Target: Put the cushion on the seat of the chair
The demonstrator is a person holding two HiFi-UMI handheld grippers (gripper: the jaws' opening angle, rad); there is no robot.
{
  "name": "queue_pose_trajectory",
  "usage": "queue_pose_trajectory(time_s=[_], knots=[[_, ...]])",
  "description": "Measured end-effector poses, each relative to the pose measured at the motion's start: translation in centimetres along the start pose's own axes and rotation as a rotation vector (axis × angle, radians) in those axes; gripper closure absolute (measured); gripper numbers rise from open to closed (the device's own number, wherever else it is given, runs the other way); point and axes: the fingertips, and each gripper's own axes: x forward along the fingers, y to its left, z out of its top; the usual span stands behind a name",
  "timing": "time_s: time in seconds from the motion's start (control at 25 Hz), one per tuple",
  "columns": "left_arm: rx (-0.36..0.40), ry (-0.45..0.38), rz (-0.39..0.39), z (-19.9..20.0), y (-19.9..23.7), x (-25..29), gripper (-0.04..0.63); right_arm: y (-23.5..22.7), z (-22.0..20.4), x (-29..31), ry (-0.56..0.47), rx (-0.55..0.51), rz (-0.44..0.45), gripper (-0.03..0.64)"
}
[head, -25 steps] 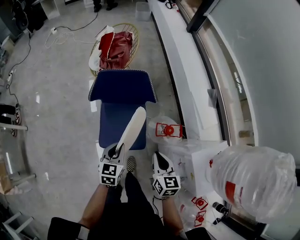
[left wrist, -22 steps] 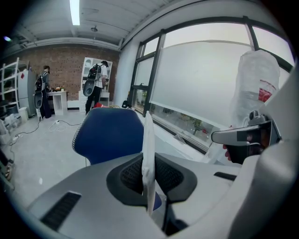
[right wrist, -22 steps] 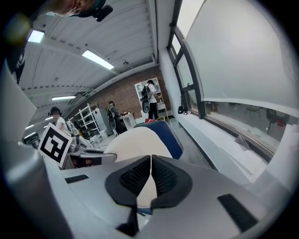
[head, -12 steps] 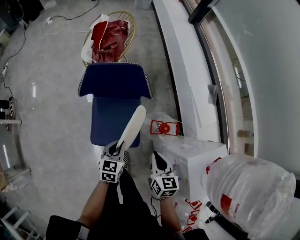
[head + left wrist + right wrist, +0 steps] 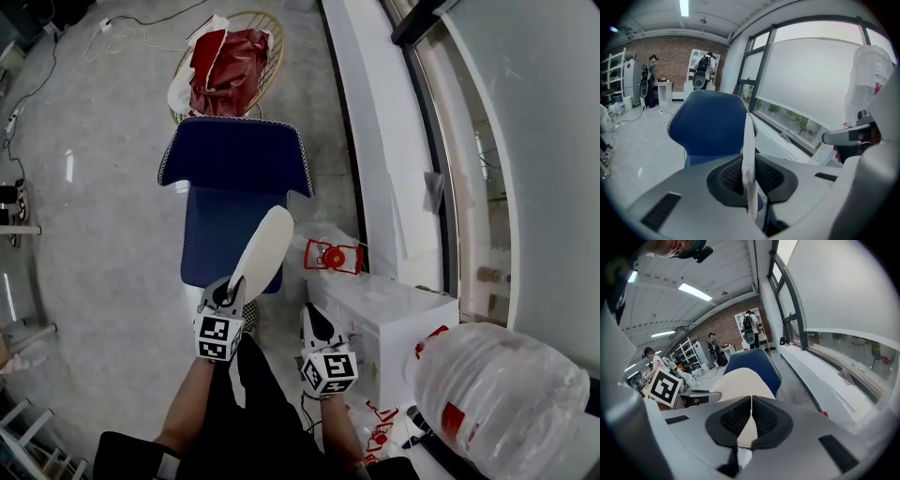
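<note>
A blue chair stands in front of me, its seat (image 5: 217, 246) facing me and its backrest (image 5: 236, 161) at the far side. My left gripper (image 5: 228, 296) is shut on the near edge of a cream cushion (image 5: 263, 247). The cushion stands on edge and reaches out over the seat's right side. In the left gripper view the cushion (image 5: 749, 154) is a thin white strip pinched between the pads, with the chair (image 5: 708, 121) behind it. My right gripper (image 5: 315, 324) is shut and holds nothing, to the right of the cushion (image 5: 740, 383) and not touching it.
Beyond the chair lies a wicker basket (image 5: 246, 28) with red fabric in it. A white box (image 5: 386, 309) and red-marked packets (image 5: 334, 255) sit right of the chair. A big clear plastic bag (image 5: 502, 386) bulges at the lower right. A white window ledge (image 5: 367, 122) runs along the right.
Both grippers have come down a little, the left one still holding the cushion on edge over the seat. The jaws have kept their states.
</note>
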Motion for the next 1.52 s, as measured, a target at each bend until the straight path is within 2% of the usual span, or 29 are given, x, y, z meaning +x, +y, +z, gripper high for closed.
queue_pose_trajectory(time_s=[0.28, 0.52, 1.08, 1.52], knots=[[0.009, -0.007, -0.006, -0.7, 2.1, -0.6, 0.552, 1.9, -0.5, 1.7, 0.029, -0.014, 0.026, 0.584], [0.018, -0.014, -0.030, -2.0, 4.1, -1.4, 0.552, 4.3, 0.0, 3.0, 0.002, -0.016, 0.026, 0.584], [0.058, -0.003, -0.078, -3.4, 9.0, -1.3, 0.551, 9.0, -3.2, 6.3, 0.018, 0.032, -0.017, 0.584], [0.049, 0.024, -0.052, -6.4, 15.3, -0.5, 0.551, 10.7, -4.0, 9.0, -0.002, 0.047, -0.074, 0.584]])
